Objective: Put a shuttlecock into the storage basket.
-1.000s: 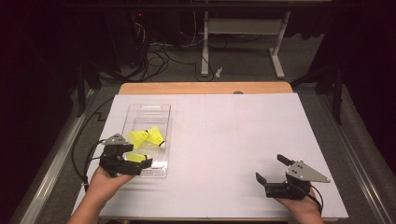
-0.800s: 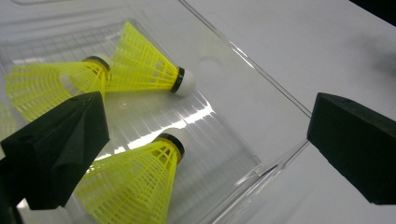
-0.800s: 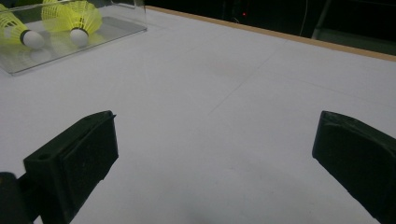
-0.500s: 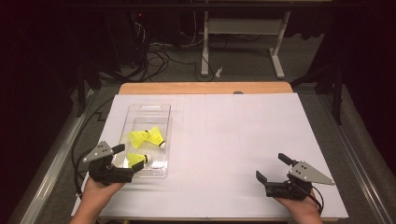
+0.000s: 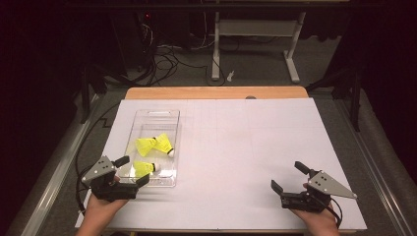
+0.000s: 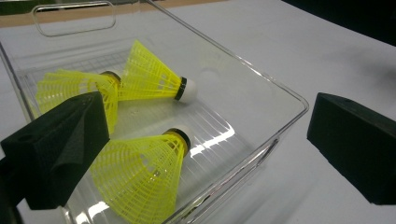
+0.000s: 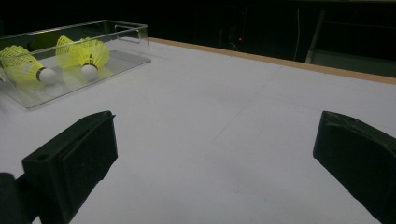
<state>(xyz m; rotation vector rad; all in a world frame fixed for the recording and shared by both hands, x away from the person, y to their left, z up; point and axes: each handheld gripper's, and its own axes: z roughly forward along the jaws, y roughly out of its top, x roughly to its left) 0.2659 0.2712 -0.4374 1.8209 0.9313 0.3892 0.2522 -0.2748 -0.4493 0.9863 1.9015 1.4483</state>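
Left gripper (image 5: 131, 170) found at near-left table edge, jaws spread wide and empty, straddling near corner of clear rectangular plastic bin (image 6: 261, 81); right gripper (image 5: 290, 177) found well apart at near-right, jaws likewise spread over bare white table surface (image 5: 246, 147). Inside bin, nearest yellow mesh shuttlecock (image 6: 140, 175) noted lying on side, then two more yellow shuttlecocks (image 6: 154, 81) touching farther back.

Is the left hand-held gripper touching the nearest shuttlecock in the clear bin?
Apart. In the left gripper view the open left hand-held gripper shows clear bin floor between it and the nearest shuttlecock.
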